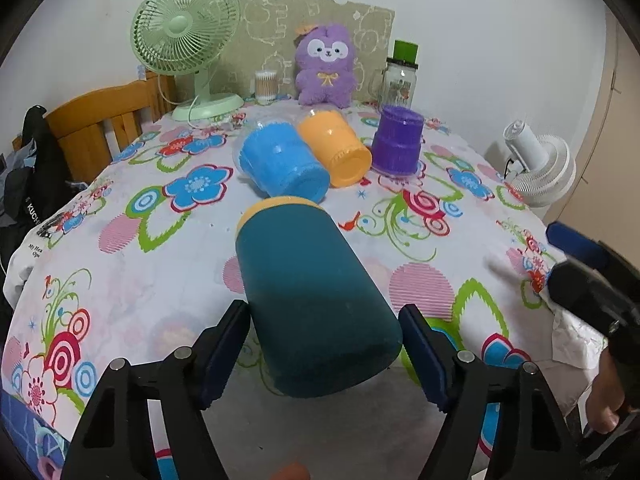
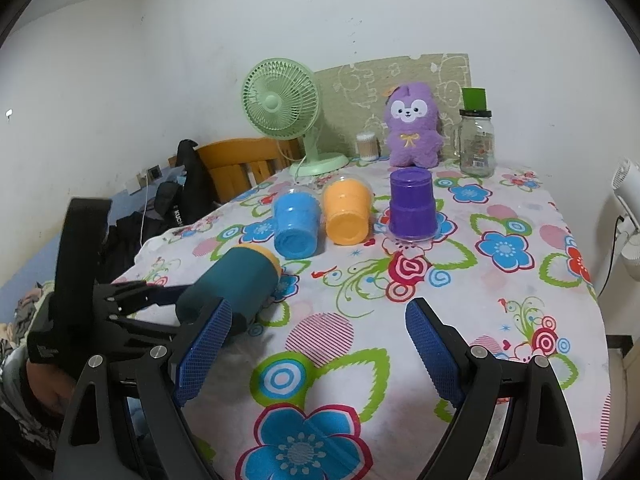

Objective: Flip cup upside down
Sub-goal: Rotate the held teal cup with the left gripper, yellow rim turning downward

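Observation:
A teal cup with a yellow rim point(image 1: 308, 292) lies on its side on the flowered tablecloth, rim pointing away. My left gripper point(image 1: 324, 344) is open with a finger on each side of the cup's base; I cannot tell whether the pads touch it. The cup also shows in the right wrist view point(image 2: 236, 284), with the left gripper point(image 2: 188, 300) around its base. My right gripper point(image 2: 320, 348) is open and empty over the table's front, to the right of the cup. It shows at the right edge of the left wrist view point(image 1: 588, 276).
A blue cup point(image 1: 280, 160) and an orange cup point(image 1: 334, 148) lie on their sides behind the teal one. A purple cup point(image 1: 398, 138) stands upside down. A green fan point(image 1: 188, 40), a purple plush point(image 1: 326, 66), a glass jar point(image 1: 400, 76) and a white fan point(image 1: 536, 168) stand around.

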Action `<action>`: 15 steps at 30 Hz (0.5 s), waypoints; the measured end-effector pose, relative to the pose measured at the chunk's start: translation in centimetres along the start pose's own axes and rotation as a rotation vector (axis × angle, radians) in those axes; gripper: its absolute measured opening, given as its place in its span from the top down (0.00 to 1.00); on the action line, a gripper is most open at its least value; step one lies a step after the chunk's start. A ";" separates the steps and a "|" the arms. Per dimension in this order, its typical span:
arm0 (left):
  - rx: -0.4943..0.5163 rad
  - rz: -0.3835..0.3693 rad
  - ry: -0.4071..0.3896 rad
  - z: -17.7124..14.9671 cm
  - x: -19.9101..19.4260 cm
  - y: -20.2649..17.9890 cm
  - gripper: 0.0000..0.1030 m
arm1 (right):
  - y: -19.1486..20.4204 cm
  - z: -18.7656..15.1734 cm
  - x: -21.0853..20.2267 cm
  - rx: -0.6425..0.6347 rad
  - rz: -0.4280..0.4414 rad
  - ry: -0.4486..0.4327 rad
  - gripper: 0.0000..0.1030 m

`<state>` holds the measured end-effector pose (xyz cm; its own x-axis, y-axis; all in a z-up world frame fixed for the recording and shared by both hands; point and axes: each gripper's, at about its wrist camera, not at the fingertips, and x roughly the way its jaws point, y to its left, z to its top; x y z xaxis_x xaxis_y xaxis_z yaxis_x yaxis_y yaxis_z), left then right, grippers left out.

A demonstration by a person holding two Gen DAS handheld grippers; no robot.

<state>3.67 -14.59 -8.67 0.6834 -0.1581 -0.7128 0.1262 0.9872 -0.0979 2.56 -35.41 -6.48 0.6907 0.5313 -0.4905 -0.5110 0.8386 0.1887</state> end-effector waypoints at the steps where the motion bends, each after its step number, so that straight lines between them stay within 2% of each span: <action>1: 0.000 0.000 -0.009 0.1 -0.2 0.1 0.25 | 0.1 0.1 0.0 -0.001 -0.001 0.001 0.12; 15: -0.010 0.003 -0.095 1.3 -2.5 2.0 0.33 | 1.2 0.3 0.3 -0.014 0.009 0.009 0.12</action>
<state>3.12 -12.27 -6.19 0.7488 -0.1564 -0.6441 0.1172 0.9877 -0.1036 2.34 -34.21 -6.15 0.6815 0.5378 -0.4964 -0.5244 0.8319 0.1814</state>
